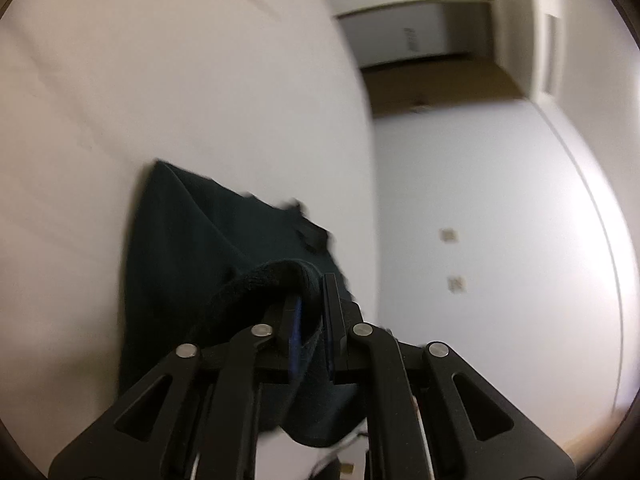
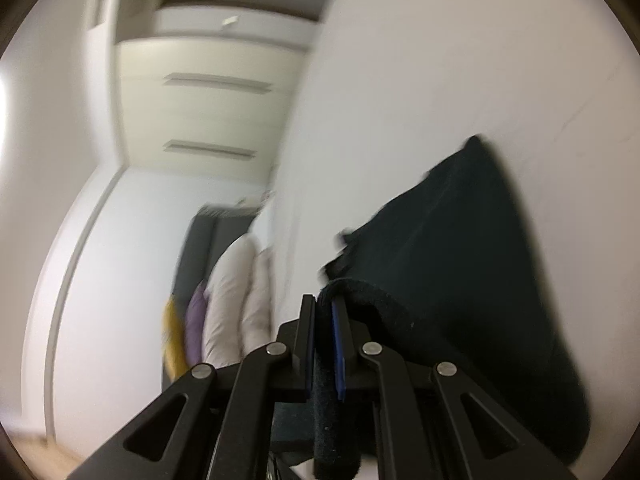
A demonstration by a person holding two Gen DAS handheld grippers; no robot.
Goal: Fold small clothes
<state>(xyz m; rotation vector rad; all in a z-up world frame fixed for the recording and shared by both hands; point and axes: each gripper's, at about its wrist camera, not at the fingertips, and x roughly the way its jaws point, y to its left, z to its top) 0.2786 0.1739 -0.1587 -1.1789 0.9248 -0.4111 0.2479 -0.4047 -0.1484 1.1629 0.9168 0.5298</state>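
- Your left hand-held gripper (image 1: 310,300) and right hand-held gripper (image 2: 324,312) are each clamped on a thick hem of the dark green soft knit garment (image 1: 192,248).
- It hangs limp between them, over the white surface (image 1: 160,80).
- It looks light and floppy; keep gripping the hem corners.

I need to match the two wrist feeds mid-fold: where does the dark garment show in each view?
Left wrist: dark garment lower centre-left, its edge pinched in the left gripper.
Right wrist: garment lower right, its edge pinched in the right gripper.
Shared landmark: the white surface behind the garment.
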